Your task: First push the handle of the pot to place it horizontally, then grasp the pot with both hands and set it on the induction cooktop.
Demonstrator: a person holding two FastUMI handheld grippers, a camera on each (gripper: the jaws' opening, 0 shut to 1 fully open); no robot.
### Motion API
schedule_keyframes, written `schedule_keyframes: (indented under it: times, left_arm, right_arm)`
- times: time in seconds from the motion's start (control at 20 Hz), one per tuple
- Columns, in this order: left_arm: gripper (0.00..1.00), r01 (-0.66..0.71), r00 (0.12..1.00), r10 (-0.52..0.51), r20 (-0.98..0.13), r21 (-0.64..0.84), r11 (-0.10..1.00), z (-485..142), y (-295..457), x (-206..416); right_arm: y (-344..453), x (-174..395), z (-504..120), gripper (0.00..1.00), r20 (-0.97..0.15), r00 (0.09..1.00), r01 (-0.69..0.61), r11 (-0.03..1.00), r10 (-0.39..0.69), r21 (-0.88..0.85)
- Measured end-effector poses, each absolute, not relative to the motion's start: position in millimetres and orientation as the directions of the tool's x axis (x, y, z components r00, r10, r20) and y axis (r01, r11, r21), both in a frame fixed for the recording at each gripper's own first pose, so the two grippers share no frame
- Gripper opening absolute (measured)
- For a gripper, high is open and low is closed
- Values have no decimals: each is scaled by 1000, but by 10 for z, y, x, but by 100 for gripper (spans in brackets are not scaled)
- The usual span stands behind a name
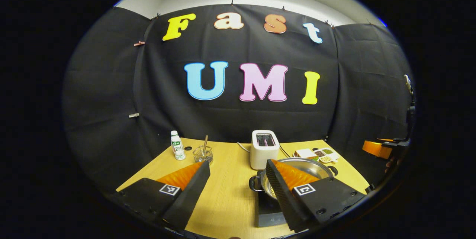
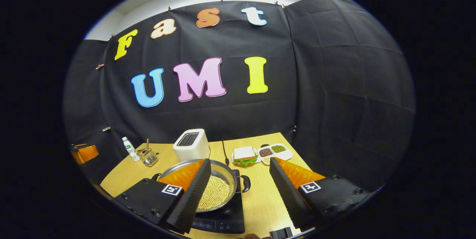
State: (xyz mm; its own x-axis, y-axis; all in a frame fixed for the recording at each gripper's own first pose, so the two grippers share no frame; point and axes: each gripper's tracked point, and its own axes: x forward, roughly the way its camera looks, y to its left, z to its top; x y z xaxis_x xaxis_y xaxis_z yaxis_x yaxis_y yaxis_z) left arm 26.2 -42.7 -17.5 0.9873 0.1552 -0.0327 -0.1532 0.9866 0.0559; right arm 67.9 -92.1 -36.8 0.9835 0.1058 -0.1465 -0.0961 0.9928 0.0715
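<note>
The steel pot [image 2: 208, 189], holding pale beans, already sits on the induction cooktop [image 2: 223, 222], in front of the white toaster [image 2: 191, 144]. The left gripper [image 1: 238, 179] and right gripper [image 2: 240, 179] both hang above it with jaws wide and empty. Any remaining move should be a clean lift away without nudging the pot's side handles. The left gripper's own finger hides much of the pot's near rim.

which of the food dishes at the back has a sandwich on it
The round plate beside the toaster; the divided tray to its right holds beans and grains instead.
</note>
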Motion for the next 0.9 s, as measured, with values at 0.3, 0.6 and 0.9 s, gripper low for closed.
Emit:
schedule_keyframes:
  times: [0.3,0.6,0.9]
  left_arm:
    - [93,-116,993,116,6,47,992,-373,-592,3]
    - [95,-52,997,56,-44,85,995,-574,-844,-154]
    - [95,-52,997,57,-60,78,996,-570,-830,-173]
  right_arm:
    - [-1045,162,-316,98,-59,995,-71,996,74,45]
    - [-1072,-171,-387,98,-52,997,-51,999,52,17]
    - [-984,-252,-349,98,-35,998,-57,998,57,13]
